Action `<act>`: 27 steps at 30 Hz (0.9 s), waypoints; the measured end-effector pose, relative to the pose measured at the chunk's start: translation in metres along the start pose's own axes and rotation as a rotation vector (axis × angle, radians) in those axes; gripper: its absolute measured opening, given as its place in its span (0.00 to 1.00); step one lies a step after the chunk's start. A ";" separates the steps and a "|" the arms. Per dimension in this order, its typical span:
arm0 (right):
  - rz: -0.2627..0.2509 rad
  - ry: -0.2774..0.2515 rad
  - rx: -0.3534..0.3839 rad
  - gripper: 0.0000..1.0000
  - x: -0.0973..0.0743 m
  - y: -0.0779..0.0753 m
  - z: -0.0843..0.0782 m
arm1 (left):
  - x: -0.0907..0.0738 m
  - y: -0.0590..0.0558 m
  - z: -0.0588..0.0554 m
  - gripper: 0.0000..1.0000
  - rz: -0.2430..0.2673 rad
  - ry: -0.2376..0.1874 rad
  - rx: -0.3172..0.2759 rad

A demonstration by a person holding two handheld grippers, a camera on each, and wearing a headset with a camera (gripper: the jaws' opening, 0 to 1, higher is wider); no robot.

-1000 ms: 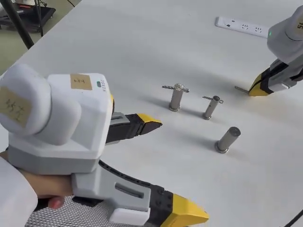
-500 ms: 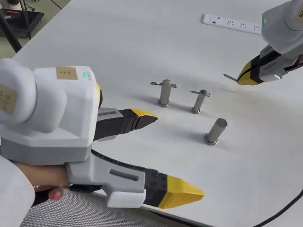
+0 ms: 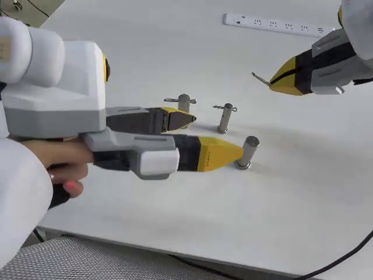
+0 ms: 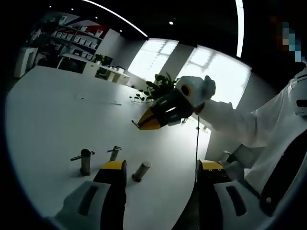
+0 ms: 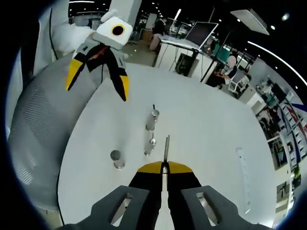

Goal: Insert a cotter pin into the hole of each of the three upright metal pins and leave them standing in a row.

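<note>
- Now, the right gripper has its jaws closed tight on a cotter pin. It grips the pin by one end, so the shank sticks straight out past the yellow tips.
- That gripper hangs in the air over the table. In the head view it is up and to the right of the three metal pins, and the cotter pin's free end points toward them.
- The left gripper has its jaws spread wide apart.
- A hand in a white sleeve holds it low over the near part of the table.
- The bare pin stands upright on the table, nearest the person and out of line with the other two.
- In the left gripper view it shows between the jaws, close to the left-hand one.
- In the head view the lower jaw tip overlaps its shaft, and contact cannot be told there. The right gripper view shows the left gripper apart from all three pins.
- The middle pin and far pin stand upright side by side, with fitted cotters through their heads.
- The upper left jaw hides the far pin's base in the head view.
- A power strip lies at the table's far edge.
- A dark cable crosses the near right corner.
</note>
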State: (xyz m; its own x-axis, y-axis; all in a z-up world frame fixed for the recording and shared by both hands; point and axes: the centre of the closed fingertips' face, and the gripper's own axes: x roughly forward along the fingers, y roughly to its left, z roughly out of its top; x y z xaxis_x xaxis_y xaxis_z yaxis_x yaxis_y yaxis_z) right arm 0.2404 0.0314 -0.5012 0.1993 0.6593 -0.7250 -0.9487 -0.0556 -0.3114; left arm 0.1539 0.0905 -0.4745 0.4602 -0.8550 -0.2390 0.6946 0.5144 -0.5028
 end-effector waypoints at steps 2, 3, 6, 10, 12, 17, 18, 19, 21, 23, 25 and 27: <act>-0.012 -0.014 -0.020 0.00 -0.005 0.004 0.007 | 0.005 0.000 0.010 0.53 -0.022 -0.001 -0.028; -0.021 -0.026 -0.026 0.00 -0.007 0.008 0.012 | 0.007 0.001 0.016 0.52 -0.031 -0.006 -0.035; -0.037 -0.044 -0.037 0.00 -0.012 0.015 0.020 | 0.014 -0.001 0.029 0.46 -0.051 -0.024 -0.098; -0.058 -0.063 -0.070 0.00 -0.015 0.021 0.029 | 0.026 0.004 0.042 0.35 -0.077 -0.018 -0.159; -0.062 -0.070 -0.078 0.00 -0.017 0.024 0.032 | 0.034 0.007 0.039 0.30 -0.082 0.035 -0.167; -0.064 -0.072 -0.099 0.00 -0.019 0.031 0.037 | 0.049 0.008 0.034 0.24 -0.096 0.078 -0.211; -0.064 -0.074 -0.102 0.00 -0.019 0.032 0.037 | 0.051 0.007 0.034 0.22 -0.106 0.081 -0.219; -0.061 -0.075 -0.102 0.00 -0.019 0.033 0.037 | 0.055 0.006 0.033 0.20 -0.112 0.090 -0.234; -0.064 -0.079 -0.102 0.00 -0.019 0.034 0.038 | 0.060 0.006 0.030 0.15 -0.118 0.104 -0.255; -0.062 -0.083 -0.095 0.00 -0.019 0.035 0.037 | 0.063 0.006 0.028 0.11 -0.113 0.111 -0.272; -0.066 -0.067 -0.104 0.00 -0.019 0.036 0.034 | 0.065 0.006 0.026 0.08 -0.113 0.120 -0.295; -0.064 -0.072 -0.099 0.00 -0.020 0.038 0.034 | 0.066 0.007 0.025 0.07 -0.110 0.122 -0.308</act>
State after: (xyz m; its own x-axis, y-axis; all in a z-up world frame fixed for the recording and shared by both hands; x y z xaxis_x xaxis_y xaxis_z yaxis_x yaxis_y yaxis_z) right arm 0.1922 0.0419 -0.4779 0.2375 0.7159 -0.6566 -0.9048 -0.0829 -0.4177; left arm 0.2030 0.0389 -0.4730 0.3094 -0.9154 -0.2576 0.5281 0.3907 -0.7540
